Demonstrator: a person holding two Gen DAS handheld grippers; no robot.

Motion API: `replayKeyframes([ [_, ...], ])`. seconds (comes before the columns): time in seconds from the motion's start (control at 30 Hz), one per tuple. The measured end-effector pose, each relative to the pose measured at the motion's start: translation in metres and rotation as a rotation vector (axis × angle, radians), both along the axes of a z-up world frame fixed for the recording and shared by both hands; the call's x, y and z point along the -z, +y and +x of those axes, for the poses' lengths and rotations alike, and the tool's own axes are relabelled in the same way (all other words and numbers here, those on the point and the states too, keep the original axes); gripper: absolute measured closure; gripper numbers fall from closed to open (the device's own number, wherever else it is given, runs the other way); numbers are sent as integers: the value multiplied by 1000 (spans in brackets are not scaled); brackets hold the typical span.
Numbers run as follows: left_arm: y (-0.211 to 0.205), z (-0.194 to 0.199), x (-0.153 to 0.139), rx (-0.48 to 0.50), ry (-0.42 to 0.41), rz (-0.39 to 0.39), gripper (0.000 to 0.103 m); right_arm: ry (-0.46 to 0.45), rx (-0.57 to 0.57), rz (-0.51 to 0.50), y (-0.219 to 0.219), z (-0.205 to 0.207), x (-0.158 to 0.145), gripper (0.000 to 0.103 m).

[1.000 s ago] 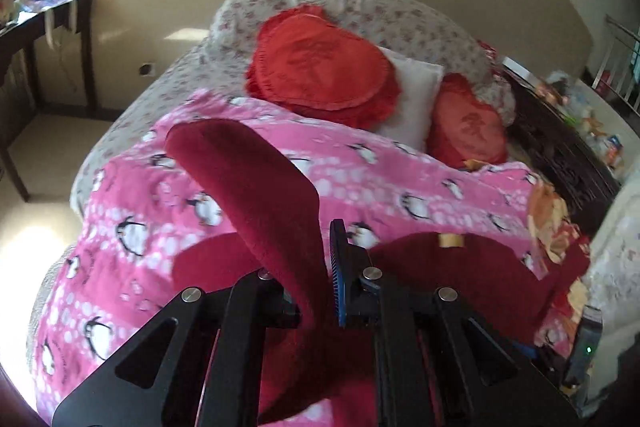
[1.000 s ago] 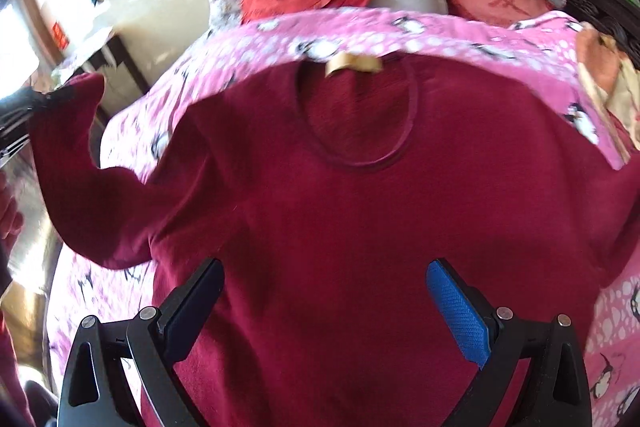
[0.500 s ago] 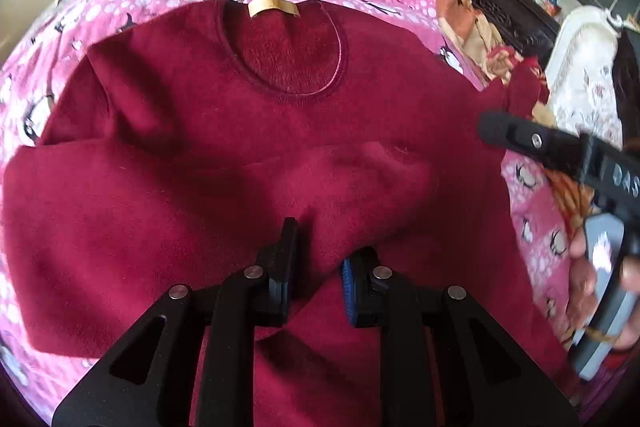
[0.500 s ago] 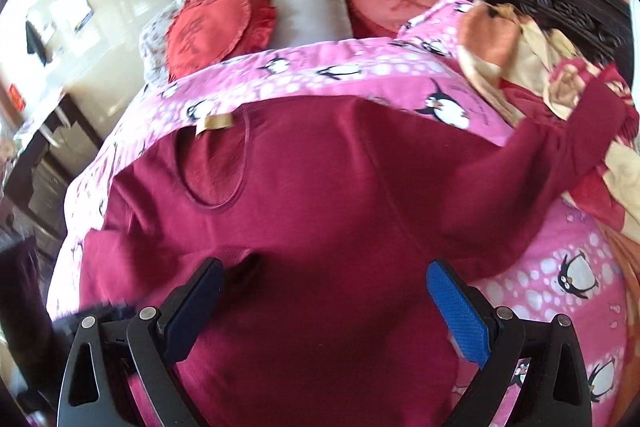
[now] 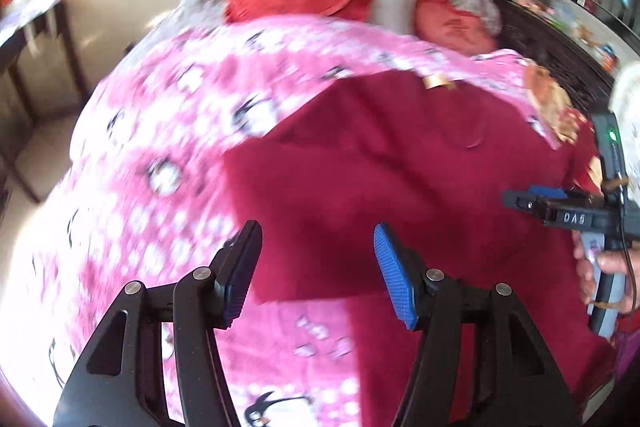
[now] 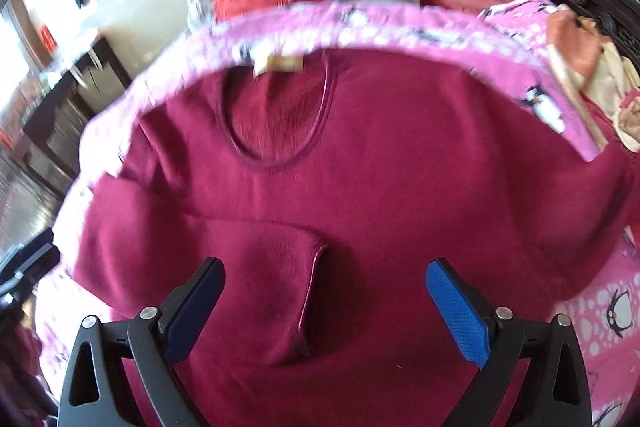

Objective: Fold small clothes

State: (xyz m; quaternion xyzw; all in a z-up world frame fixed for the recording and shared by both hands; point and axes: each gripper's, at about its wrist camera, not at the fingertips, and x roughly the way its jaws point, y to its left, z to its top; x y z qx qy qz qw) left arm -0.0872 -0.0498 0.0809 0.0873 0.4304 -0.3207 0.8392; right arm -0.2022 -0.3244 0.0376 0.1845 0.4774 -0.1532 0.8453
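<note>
Sweater [image 6: 400, 187] is laid flat, neck at the far end, on the pink blanket [image 6: 592, 307], so folds can be made against a soft base. One sleeve [image 6: 256, 267] is already laid across the chest from the left, cuff near the middle. Left gripper [image 5: 318, 275] is being opened with nothing between the jaws, seemingly since the sleeve is placed. Right gripper [image 6: 324, 307] is held wide above the chest, closing a little, nothing gripped, probably bound for the other sleeve at the right.

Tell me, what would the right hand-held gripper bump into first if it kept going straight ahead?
Probably the dark red sweater: the right hand-held gripper, empty with jaws closing, points at the cuff of the folded-in sleeve lying across the sweater's front. Depth is hard to judge.
</note>
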Motion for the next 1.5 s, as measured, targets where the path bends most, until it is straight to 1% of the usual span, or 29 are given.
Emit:
replayKeyframes([
  [0.03, 6, 4, 5, -20, 17, -3, 45, 7, -32, 14, 4, 5, 6, 39],
  [0.07, 11, 6, 9, -36, 28, -4, 45, 17, -64, 14, 9, 9, 11, 56],
  [0.1, 13, 7, 12, -46, 32, -1, 45, 33, -102, -27, 18, 13, 15, 63],
  [0.17, 19, 12, 14, -68, 29, 4, 45, 46, -151, -153, 34, 17, 16, 94],
  [0.2, 18, 10, 13, -78, 24, 3, 45, 38, -181, -167, 40, 19, 11, 98],
  [0.27, 23, 14, 11, -101, 21, -17, 45, -9, -203, -176, 40, 20, -9, 98],
  [0.33, 21, 17, 9, -111, 24, -36, 45, -89, -201, -235, 36, 17, -42, 98],
  [0.43, 17, 18, 6, -115, 16, -52, 45, -208, -128, -301, 12, 5, -93, 98],
  [0.5, 10, 19, 8, -105, 21, -49, 45, -236, -46, -373, -11, -4, -114, 98],
  [0.57, 3, 19, 11, -95, 29, -38, 45, -206, 23, -385, -37, -7, -113, 98],
  [0.6, -2, 19, 13, -89, 36, -29, 45, -179, 54, -365, -51, -9, -105, 98],
  [0.67, -10, 18, 18, -77, 49, -19, 45, -107, 94, -339, -72, -8, -80, 98],
  [0.77, -19, 14, 19, -57, 47, -9, 45, 68, 141, -326, -94, 0, -28, 98],
  [0.8, -21, 13, 19, -50, 45, -7, 45, 116, 131, -319, -97, -2, -19, 97],
  [0.83, -23, 13, 20, -44, 42, -5, 45, 140, 129, -318, -98, -3, -15, 96],
  [0.9, -28, 14, 21, -34, 39, 1, 45, 63, 165, -334, -94, -15, -31, 83],
  [0.93, -30, 15, 23, -29, 40, 4, 45, 13, 173, -340, -88, -17, -42, 64],
  [0.97, -33, 16, 25, -26, 42, 7, 45, -44, 161, -334, -78, -17, -54, 49],
  [1.03, -39, 17, 30, -24, 41, 16, 45, -168, 85, -274, -56, -8, -72, 45],
  [1.07, -41, 18, 33, -28, 38, 27, 45, -223, -27, -194, -38, 5, -76, 46],
  [1.1, -43, 20, 37, -39, 39, 47, 45, -235, -114, -137, -25, 18, -75, 46],
  [1.13, -44, 22, 42, -54, 47, 65, 45, -231, -215, -85, -4, 36, -71, 46],
  [1.17, -43, 25, 46, -67, 63, 70, 45, -220, -292, -78, 17, 53, -66, 48],
  [1.2, -40, 27, 49, -77, 82, 58, 45, -209, -341, -97, 35, 66, -60, 52],
  [1.27, -34, 31, 53, -97, 116, 23, 45, -183, -447, -138, 68, 94, -45, 67],
  [1.3, -32, 32, 54, -101, 127, 13, 45, -162, -493, -142, 82, 108, -34, 70],
  [1.37, -30, 32, 55, -105, 133, 6, 45, -106, -529, -118, 97, 134, -8, 78],
  [1.43, -31, 31, 54, -107, 125, 12, 45, -70, -517, -105, 107, 155, 11, 78],
  [1.5, -31, 31, 52, -103, 117, 18, 44, -71, -483, -122, 108, 172, 25, 78],
])
